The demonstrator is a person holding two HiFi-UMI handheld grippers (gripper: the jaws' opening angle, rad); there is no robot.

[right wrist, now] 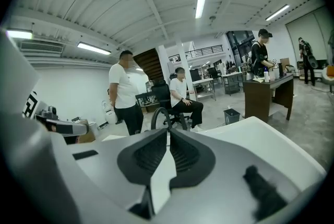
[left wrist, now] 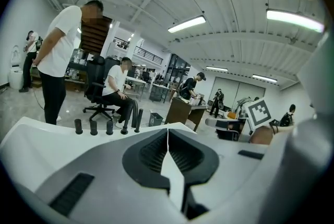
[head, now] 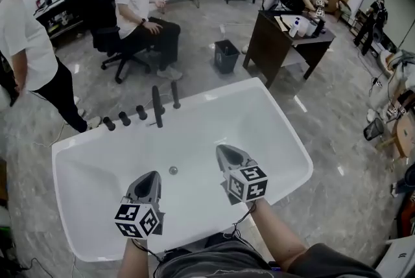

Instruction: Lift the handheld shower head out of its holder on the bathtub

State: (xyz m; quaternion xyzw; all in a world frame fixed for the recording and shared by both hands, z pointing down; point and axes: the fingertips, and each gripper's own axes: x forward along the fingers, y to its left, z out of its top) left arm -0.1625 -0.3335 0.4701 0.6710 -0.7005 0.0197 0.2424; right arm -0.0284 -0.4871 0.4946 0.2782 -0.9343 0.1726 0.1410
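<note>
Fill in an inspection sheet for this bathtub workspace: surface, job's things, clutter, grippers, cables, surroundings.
Surface: white bathtub, bare apart from its drain.
Job's things: handheld shower head stands upright in its holder on the far rim, beside black knobs; untouched.
Clutter: nothing seen.
Grippers: left gripper and right gripper hover over the basin, fingers shut, both empty.
Cables: thin cable trails from the right gripper beside the forearm.
Surroundings: seated person, standing person, desk and bin beyond the tub.
</note>
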